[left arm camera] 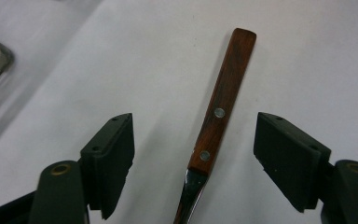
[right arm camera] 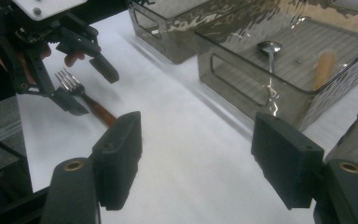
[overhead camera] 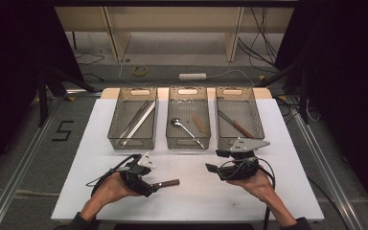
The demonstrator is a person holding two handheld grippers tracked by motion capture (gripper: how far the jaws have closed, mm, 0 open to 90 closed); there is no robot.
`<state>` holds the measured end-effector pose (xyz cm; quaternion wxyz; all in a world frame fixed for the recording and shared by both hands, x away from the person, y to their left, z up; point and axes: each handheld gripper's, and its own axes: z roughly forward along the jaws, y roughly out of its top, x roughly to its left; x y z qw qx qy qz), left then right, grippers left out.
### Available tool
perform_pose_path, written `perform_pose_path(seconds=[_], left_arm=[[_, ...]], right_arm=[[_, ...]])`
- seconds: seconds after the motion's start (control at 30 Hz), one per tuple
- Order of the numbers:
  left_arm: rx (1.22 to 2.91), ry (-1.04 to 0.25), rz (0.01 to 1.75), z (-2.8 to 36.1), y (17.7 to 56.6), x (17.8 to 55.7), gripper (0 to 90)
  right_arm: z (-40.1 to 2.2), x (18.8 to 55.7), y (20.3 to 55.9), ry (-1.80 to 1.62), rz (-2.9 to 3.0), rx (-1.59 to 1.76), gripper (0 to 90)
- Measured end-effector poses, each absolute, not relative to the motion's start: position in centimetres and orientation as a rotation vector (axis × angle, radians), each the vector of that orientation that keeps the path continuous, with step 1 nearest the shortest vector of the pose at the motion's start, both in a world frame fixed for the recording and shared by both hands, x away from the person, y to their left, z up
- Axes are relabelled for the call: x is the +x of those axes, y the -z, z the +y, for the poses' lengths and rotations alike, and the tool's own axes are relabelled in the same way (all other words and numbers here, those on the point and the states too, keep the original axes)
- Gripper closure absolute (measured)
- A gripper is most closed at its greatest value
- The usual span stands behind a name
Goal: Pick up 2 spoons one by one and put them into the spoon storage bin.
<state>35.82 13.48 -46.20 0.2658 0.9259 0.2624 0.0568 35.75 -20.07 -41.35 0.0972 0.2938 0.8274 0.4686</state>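
A fork with a brown wooden handle lies flat on the white table top. My left gripper straddles it near the front left; its jaws stand apart on either side of the handle and the pads do not touch it. In the right gripper view the fork's tines show beside the left gripper. My right gripper hovers at the front right, pointing left, open with nothing between its pads.
Three see-through bins stand in a row at the back. The left bin holds metal tongs. In the middle bin lie a spoon and a wooden-handled piece. A knife rests in the right bin.
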Motion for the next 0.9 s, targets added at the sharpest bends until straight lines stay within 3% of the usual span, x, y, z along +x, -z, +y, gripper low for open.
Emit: perform_pose_path(seconds=[0.7,0.9], left_arm=[[2.615,-0.129,0.714,12.96,47.19,36.11,39.3],[2.638,-0.13,0.688,13.04,47.02,36.19,46.1]], right_arm=[[-20.08,35.26,41.51,-1.393,2.464,0.858,34.8],[-20.12,35.24,41.51,-1.388,2.463,0.856,35.3]])
